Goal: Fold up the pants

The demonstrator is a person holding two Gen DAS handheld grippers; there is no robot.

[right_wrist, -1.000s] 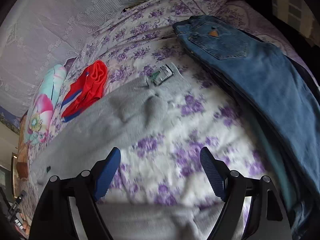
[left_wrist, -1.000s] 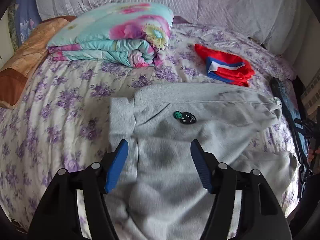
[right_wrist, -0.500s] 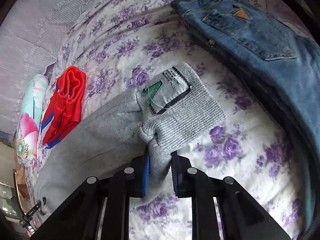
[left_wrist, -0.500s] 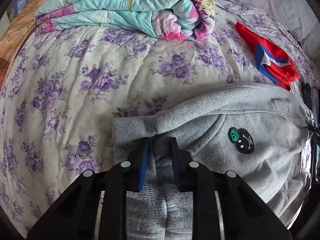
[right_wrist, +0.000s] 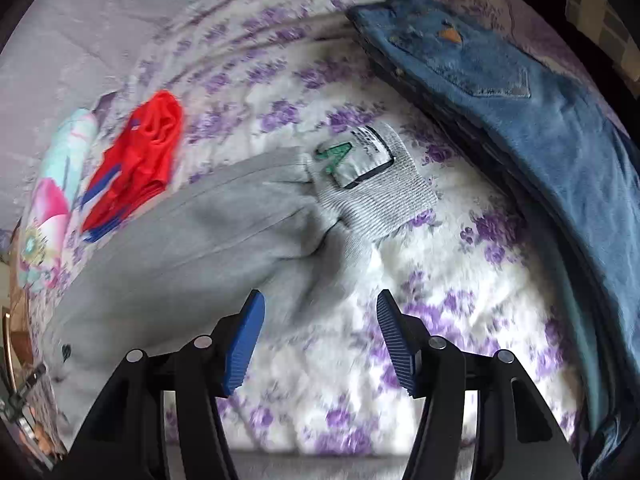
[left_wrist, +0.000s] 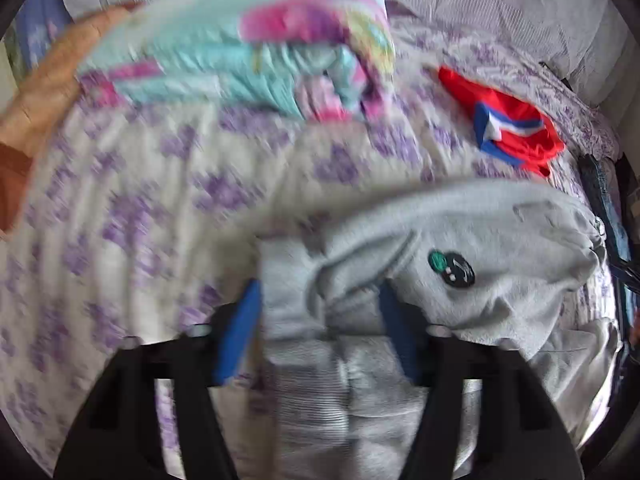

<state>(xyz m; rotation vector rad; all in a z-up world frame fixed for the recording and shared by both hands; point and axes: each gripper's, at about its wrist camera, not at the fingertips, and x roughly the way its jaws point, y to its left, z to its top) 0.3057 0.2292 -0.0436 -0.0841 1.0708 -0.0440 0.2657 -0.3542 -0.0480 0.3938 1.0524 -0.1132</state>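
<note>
Grey sweatpants [left_wrist: 500, 240] with a round dark patch [left_wrist: 452, 268] lie folded over on the flowered bedsheet [left_wrist: 120, 200]. My left gripper [left_wrist: 320, 320] hangs over their near ribbed end [left_wrist: 340, 400]. Its jaws are opening, with a hump of grey cloth between the blue pads [left_wrist: 240, 328], which do not press on it; the view is blurred. In the right wrist view the pants [right_wrist: 192, 240] end in a ribbed cuff [right_wrist: 384, 208] with a white label [right_wrist: 356, 152]. My right gripper [right_wrist: 320, 336] is opening just short of that cuff, only the edge of the cloth between its fingers.
A folded teal and pink quilt [left_wrist: 248, 40] lies at the back of the bed, with an orange cushion [left_wrist: 40, 100] to its left. A red and blue garment [left_wrist: 516, 128] [right_wrist: 140, 160] sits beyond the pants. Blue jeans [right_wrist: 520, 100] lie along the right side.
Half a second ago both grippers were shut on grey cloth, the right one near the labelled cuff. Both have opened and let go, and the cloth lies on the bed.
</note>
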